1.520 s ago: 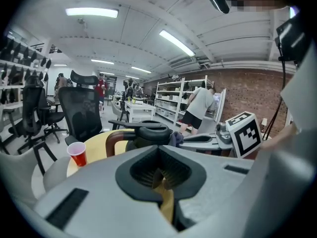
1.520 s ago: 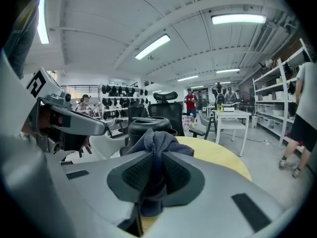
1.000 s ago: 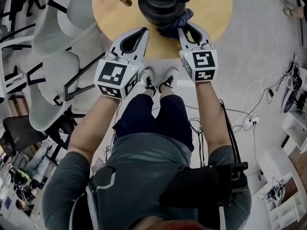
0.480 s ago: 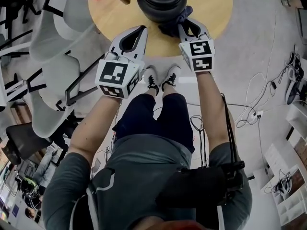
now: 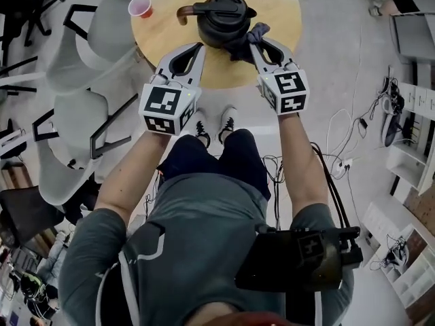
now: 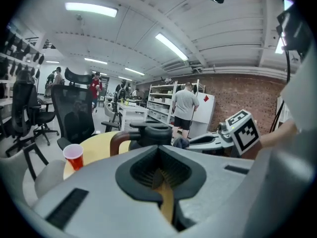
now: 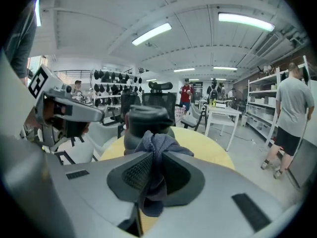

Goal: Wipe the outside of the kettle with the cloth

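The black kettle [image 5: 224, 19] stood upright on the round yellow bench [image 5: 289, 5], its brown-tipped handle pointing toward the person's left, where a red cup [image 5: 141, 7] stood well apart near the bench's rim. The right tool [image 5: 257, 41] was clamped on a dark blue-grey cloth [image 5: 246, 38]. In its own view the bunched fabric filled the gap between the ribbed pads, with a tuft rising above the tips and a tail hanging below them. From the head view that tuft lay against the kettle's lower side on the person's right, at the bench's near edge. The left tool [image 5: 197, 46] hung over the near edge of the bench just beside the kettle. Its jaws were pressed together at the tips with nothing between them, and only the yellow bench top showed through the slit behind. Whether its tips touched the kettle could not be told. White chairs [image 5: 81, 107] stood on the floor to the person's left, and cables [image 5: 340, 161] trailed across the floor on the right.
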